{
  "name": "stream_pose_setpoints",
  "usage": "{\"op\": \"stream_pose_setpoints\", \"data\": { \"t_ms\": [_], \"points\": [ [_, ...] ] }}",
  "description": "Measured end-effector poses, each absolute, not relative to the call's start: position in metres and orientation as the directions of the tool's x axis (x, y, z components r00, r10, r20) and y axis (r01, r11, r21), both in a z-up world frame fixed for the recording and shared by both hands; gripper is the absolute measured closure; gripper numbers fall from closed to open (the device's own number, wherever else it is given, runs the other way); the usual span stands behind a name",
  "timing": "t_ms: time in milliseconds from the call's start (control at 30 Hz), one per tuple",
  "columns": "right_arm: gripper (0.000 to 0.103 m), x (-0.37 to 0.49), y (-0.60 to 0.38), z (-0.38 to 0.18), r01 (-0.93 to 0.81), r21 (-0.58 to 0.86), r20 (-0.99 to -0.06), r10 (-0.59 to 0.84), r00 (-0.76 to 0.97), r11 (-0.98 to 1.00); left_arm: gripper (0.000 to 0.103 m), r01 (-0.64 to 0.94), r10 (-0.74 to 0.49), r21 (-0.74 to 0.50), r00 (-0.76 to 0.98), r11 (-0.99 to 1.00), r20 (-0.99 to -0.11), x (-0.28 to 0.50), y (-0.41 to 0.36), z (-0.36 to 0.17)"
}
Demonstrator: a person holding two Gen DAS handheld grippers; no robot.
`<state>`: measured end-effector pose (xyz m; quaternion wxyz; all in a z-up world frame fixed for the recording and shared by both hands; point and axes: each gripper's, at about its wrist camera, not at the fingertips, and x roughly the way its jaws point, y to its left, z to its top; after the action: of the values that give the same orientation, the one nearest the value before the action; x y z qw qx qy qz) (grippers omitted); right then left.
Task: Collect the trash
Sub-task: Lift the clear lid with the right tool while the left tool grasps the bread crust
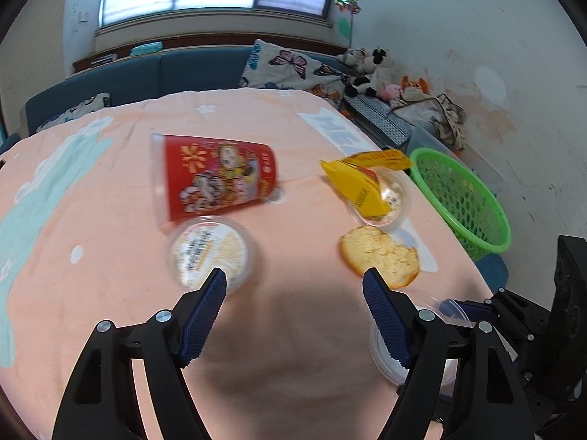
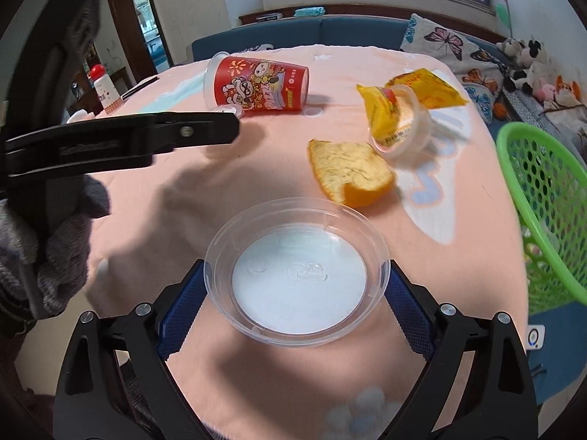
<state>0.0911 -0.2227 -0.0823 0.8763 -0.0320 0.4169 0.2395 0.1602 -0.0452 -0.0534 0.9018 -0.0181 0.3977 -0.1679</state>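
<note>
A: R gripper (image 2: 295,286)?
B: Fingers (image 2: 181,308) spread wide, pads on both sides of 1 clear lid (image 2: 297,275), gripped at the rim, flat side up, tilted down over the desk (image 2: 139,190).
A: L gripper (image 1: 293,282)?
B: Fingers wide apart, nothing between, angled down above the desk.
A: Trash count?
B: 1 red cup (image 1: 216,176) on its side, 2 small tubs (image 1: 211,251), 1 yellow wrapper (image 1: 361,183), 1 orange peel (image 1: 379,256). Green basket (image 1: 462,198) at the desk's right edge.

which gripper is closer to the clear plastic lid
Right. The right gripper has the clear plastic lid between its pads; the left gripper hovers beside it, empty.
</note>
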Motion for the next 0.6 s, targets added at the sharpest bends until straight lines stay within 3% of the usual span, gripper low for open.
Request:
{"op": "stream_pose_setpoints", "data": {
  "t_ms": [233,600],
  "points": [
    [0.011,0.068,-0.252,-0.07,-0.409,0.158,-0.723,0.388,0.572,0.899,0.029,0.349,-0.368,-0.185,0.582,0.919,-0.725,0.162,-0.074,-0.059],
    [0.011,0.055,-0.313,-0.059,-0.289,0.154,-0.701,0.311,0.642,0.945,0.036,0.472,-0.358,-0.074,0.547,0.878,-0.757,0.158,-0.136,-0.073]
  ]
}}
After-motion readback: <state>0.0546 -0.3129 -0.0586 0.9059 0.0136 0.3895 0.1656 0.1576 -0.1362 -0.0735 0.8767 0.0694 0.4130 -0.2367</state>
